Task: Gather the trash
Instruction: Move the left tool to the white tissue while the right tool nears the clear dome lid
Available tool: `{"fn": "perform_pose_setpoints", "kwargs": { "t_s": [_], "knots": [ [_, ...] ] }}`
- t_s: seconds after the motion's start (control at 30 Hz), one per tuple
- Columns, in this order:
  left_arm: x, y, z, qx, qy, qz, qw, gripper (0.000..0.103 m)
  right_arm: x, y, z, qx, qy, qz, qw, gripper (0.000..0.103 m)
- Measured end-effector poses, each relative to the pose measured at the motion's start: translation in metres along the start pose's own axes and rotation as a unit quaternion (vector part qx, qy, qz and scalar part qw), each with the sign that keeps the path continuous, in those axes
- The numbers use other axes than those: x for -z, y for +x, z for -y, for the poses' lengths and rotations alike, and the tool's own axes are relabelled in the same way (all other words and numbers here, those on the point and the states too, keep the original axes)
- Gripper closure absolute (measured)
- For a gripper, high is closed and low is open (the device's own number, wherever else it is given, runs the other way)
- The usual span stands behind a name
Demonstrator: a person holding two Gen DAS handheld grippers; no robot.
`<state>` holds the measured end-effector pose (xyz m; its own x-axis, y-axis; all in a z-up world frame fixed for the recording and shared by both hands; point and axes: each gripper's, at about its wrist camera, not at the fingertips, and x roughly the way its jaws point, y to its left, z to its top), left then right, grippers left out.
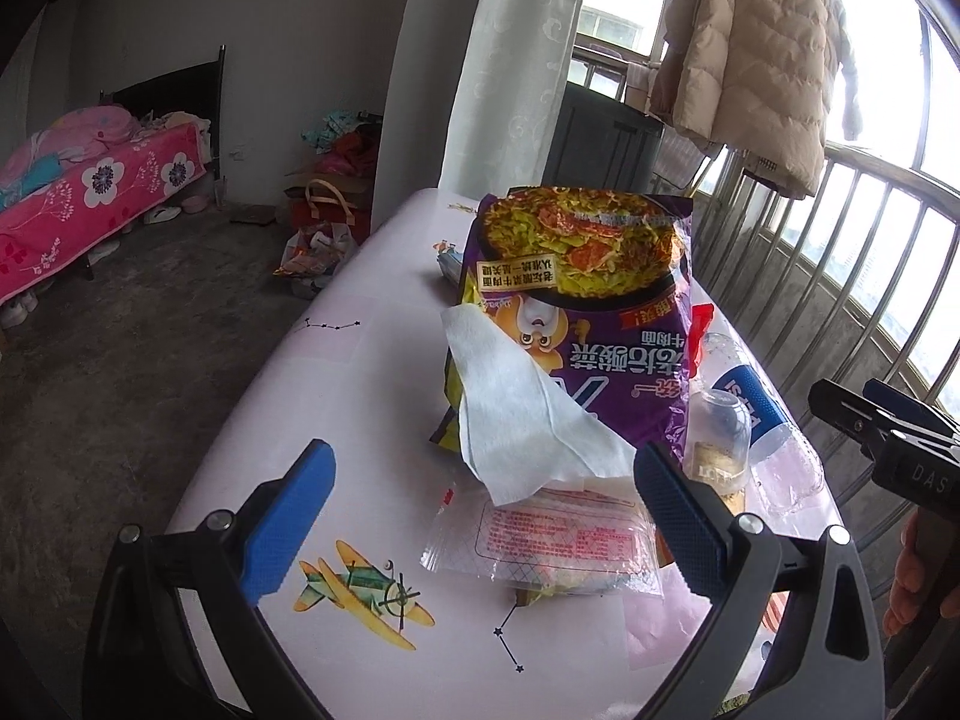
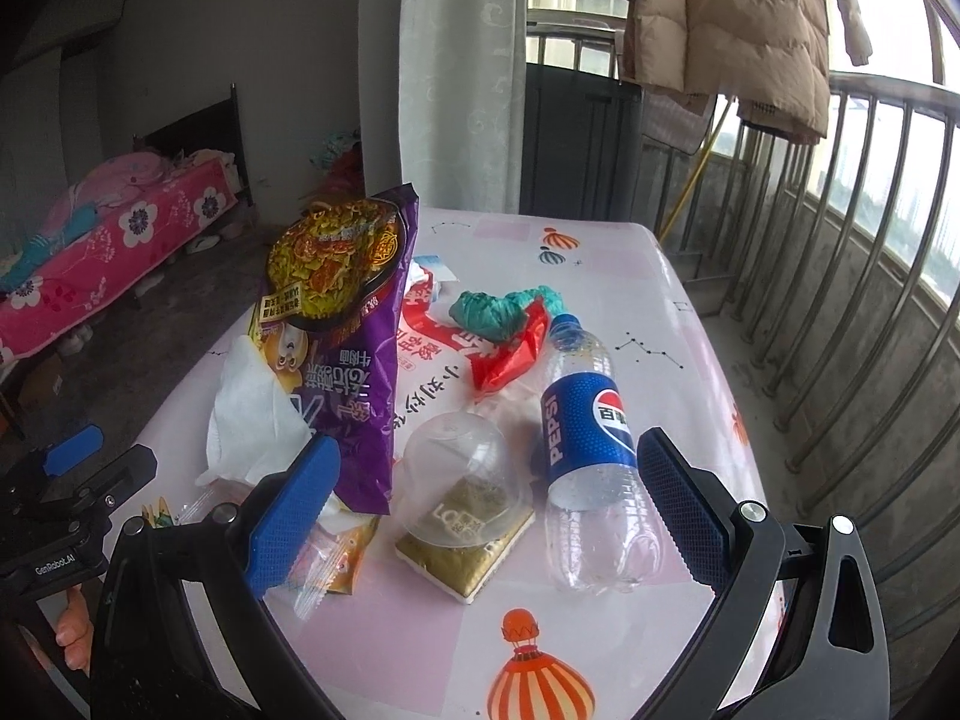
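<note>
Both grippers hang wide open and empty over the pink-patterned table (image 2: 630, 276). The tall purple noodle bag (image 2: 354, 324) stands mid-table; a white paper tissue (image 1: 522, 414) leans against it. Left gripper (image 1: 480, 516) frames the clear plastic wrapper (image 1: 540, 540) before the bag; right gripper (image 2: 486, 510) frames the clear dome cup (image 2: 462, 474) and blue-labelled Pepsi bottle (image 2: 591, 450) beside it.

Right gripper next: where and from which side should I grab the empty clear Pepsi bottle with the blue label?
Grip the clear Pepsi bottle across its blue label, coming from above. It lies on its side, base toward the open right gripper, so the round labelled middle fits between the fingers better than the ridged base.
</note>
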<state>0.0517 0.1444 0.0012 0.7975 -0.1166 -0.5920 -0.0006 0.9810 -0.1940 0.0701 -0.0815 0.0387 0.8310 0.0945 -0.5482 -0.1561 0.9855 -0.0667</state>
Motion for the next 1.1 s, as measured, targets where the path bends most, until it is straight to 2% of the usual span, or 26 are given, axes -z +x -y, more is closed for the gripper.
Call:
{"fn": "perform_pose_setpoints", "kwargs": {
  "t_s": [0.67, 0.83, 1.0, 1.1],
  "knots": [
    [0.004, 0.013, -0.036, 0.034, -0.060, 0.000, 0.9976, 0.005, -0.010, 0.024, -0.008, -0.010, 0.003, -0.020, 1.000, 0.008],
    [0.004, 0.008, -0.036, 0.048, -0.049, 0.010, 0.9976, 0.005, -0.007, 0.018, -0.006, -0.012, 0.011, -0.008, 1.000, 0.008],
    [-0.001, 0.011, -0.029, 0.062, -0.031, 0.008, 0.9975, 0.006, -0.001, 0.020, 0.000, -0.022, 0.020, -0.016, 0.999, 0.008],
    [-0.004, 0.014, -0.023, 0.067, -0.024, 0.007, 0.9974, 0.013, 0.001, 0.022, 0.003, -0.034, 0.023, -0.021, 0.999, 0.008]
  ]
}}
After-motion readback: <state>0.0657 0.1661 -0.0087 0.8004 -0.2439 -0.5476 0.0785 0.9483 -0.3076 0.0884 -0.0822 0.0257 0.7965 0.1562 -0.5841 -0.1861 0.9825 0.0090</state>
